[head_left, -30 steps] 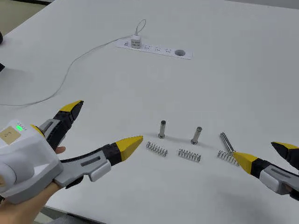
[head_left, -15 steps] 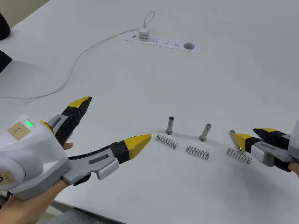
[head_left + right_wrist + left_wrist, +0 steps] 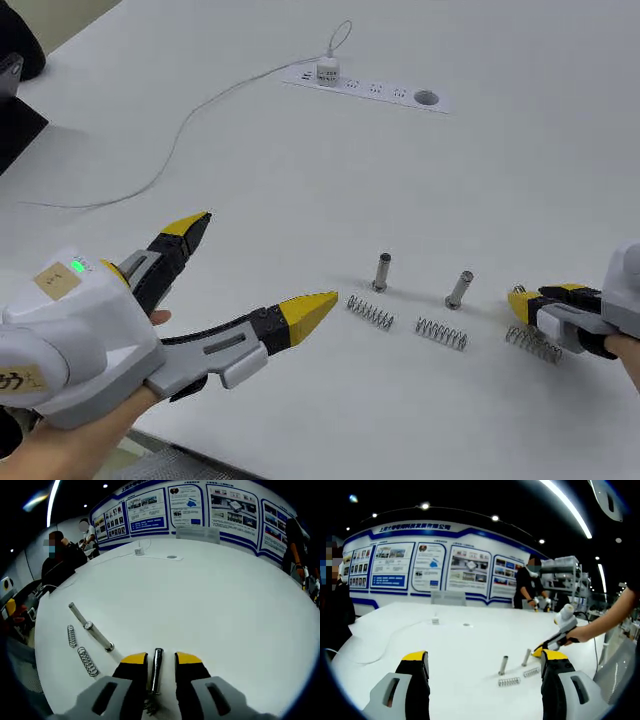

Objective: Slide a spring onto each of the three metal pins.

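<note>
Two metal pins (image 3: 382, 271) (image 3: 460, 289) stand upright on the white table (image 3: 300, 180). In front of them lie three springs (image 3: 370, 313) (image 3: 441, 334) (image 3: 532, 345). My right gripper (image 3: 546, 297) is low at the right. The third pin (image 3: 156, 670) lies between its jaws with slim gaps on both sides, so it is open but narrow. The third spring sits just beneath this gripper. My left gripper (image 3: 255, 265) hovers wide open and empty to the left of the pins. Its own view shows a pin (image 3: 503, 665), a spring (image 3: 509, 681) and the right gripper (image 3: 540, 652).
A white power strip (image 3: 365, 88) lies at the back of the table, with a cable (image 3: 190, 130) curving away to the left. A dark object (image 3: 15, 60) sits at the far left corner. People stand around the table in the gripper views.
My right gripper has come in from the right and narrowed its jaws around the third pin. The left gripper has held its place and stayed wide open. The head camera has shifted.
</note>
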The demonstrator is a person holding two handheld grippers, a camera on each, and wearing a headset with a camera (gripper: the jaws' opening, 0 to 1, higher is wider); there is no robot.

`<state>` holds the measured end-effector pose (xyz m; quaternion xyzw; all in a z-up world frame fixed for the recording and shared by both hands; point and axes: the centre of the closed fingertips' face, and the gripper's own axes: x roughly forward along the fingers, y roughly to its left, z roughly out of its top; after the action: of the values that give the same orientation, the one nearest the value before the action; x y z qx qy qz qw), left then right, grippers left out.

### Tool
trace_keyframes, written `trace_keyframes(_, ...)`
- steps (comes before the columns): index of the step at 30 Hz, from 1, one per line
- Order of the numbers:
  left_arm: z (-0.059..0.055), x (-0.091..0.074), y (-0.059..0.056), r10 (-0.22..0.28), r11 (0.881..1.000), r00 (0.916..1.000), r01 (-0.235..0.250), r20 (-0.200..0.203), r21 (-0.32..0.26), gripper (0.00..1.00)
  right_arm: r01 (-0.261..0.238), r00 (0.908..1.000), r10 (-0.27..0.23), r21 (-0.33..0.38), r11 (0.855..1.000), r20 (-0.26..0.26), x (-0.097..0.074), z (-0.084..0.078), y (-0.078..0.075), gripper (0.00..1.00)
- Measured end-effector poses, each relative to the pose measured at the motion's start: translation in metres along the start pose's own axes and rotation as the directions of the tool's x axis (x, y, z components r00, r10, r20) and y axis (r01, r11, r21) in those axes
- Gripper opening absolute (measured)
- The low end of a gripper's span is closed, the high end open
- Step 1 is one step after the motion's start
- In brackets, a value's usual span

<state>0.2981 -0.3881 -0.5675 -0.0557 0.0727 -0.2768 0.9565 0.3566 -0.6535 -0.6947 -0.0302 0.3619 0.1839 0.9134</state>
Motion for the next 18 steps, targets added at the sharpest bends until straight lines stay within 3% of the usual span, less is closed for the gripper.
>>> trace_keyframes(6, -0.005, 0.001, -0.005, -0.020, 1.000, 0.9996, 0.021, -0.020, 0.012, 0.95, -0.005, 0.9999, 0.005, -0.022, 1.000, -0.012, 0.001, 0.000, 0.007, 0.19)
trace_keyframes(9, -0.002, 0.001, -0.007, -0.022, 0.999, 0.9997, 0.022, -0.011, 0.030, 0.95, 0.020, 0.9991, -0.025, -0.124, 0.992, -0.034, 0.002, -0.002, 0.003, 0.13)
trace_keyframes(18, -0.003, 0.001, -0.011, -0.043, 0.999, 0.9989, 0.043, -0.016, 0.024, 0.95, -0.013, 0.9990, 0.010, -0.070, 0.997, -0.045, 0.004, -0.002, 0.006, 0.09)
